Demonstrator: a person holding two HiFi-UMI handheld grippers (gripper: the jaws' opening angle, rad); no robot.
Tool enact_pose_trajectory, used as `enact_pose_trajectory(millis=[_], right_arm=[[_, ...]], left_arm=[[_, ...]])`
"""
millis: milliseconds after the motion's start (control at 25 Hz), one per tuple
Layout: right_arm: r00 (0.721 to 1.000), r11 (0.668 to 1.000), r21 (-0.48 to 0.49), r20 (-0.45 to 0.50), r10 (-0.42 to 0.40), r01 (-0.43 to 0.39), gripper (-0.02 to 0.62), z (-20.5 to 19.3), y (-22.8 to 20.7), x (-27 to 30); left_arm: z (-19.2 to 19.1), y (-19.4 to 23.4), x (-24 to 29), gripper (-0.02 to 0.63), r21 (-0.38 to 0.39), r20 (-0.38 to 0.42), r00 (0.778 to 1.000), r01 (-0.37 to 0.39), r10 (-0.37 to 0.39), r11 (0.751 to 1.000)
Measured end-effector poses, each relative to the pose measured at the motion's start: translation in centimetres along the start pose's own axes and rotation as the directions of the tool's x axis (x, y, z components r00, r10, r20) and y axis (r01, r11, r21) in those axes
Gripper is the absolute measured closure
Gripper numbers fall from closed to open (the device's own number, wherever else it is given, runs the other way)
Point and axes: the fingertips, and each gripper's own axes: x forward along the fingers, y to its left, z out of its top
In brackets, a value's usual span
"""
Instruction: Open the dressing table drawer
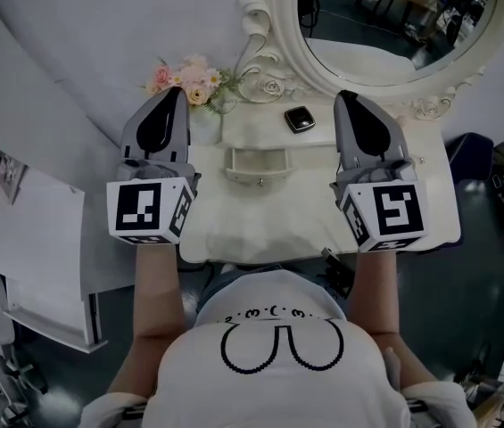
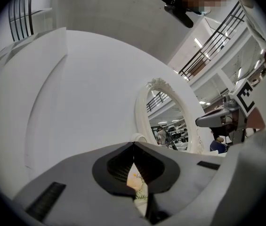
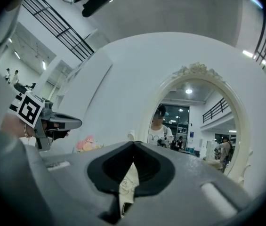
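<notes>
The white dressing table (image 1: 323, 230) stands below me, with its small centre drawer (image 1: 256, 163) pulled out so that its bare inside shows; the knob (image 1: 261, 182) faces me. My left gripper (image 1: 177, 92) hovers above the table's left side, its jaws together and nothing between them. My right gripper (image 1: 345, 96) hovers above the right side, jaws also together and empty. Neither touches the drawer. In the left gripper view the left gripper (image 2: 133, 145) faces the wall and mirror frame. In the right gripper view the right gripper (image 3: 133, 144) faces the oval mirror (image 3: 194, 121).
A vase of pink flowers (image 1: 189, 80) stands at the table's back left, a small black object (image 1: 300, 119) lies behind the drawer. The ornate oval mirror (image 1: 385, 25) rises at the back. A white board (image 1: 37, 239) stands to the left, a dark seat (image 1: 479, 159) to the right.
</notes>
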Motion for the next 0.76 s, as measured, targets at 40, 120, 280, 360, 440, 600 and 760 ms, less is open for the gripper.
enact_pose_trajectory(millis=[40, 120, 280, 360, 440, 600, 760], right_arm=[[1.000, 1.000, -0.003, 0.002, 0.000, 0.000, 0.601, 0.1, 0.0, 0.0], [1.000, 1.000, -0.006, 0.003, 0.002, -0.002, 0.601, 0.2, 0.1, -0.1], [1.000, 1.000, -0.008, 0.017, 0.009, -0.009, 0.601, 0.7, 0.2, -0.3], [1.000, 1.000, -0.004, 0.028, 0.012, -0.012, 0.601, 0.9, 0.3, -0.4], [1.000, 1.000, -0.007, 0.029, 0.009, -0.009, 0.601, 1.0, 0.3, -0.4], [1.000, 1.000, 0.000, 0.031, 0.005, -0.005, 0.601, 1.0, 0.4, -0.4], [0.999, 1.000, 0.005, 0.036, 0.005, -0.005, 0.601, 1.2, 0.5, -0.5]], left_arm=[[0.0, 0.0, 0.0, 0.606, 0.003, 0.000, 1.000, -0.001, 0.001, 1.000], [0.0, 0.0, 0.2, 0.607, 0.006, 0.000, 1.000, 0.000, 0.000, 1.000], [0.3, -0.1, 0.2, 0.607, 0.009, 0.003, 1.000, 0.003, -0.003, 1.000], [0.3, -0.1, 0.2, 0.606, 0.011, 0.004, 1.000, 0.004, -0.004, 1.000], [0.3, -0.1, 0.3, 0.607, 0.012, 0.004, 1.000, 0.005, -0.005, 1.000], [0.2, 0.0, 0.4, 0.607, 0.010, 0.006, 1.000, 0.009, -0.009, 1.000], [0.3, 0.1, 0.3, 0.607, 0.009, 0.010, 1.000, 0.007, -0.007, 1.000]])
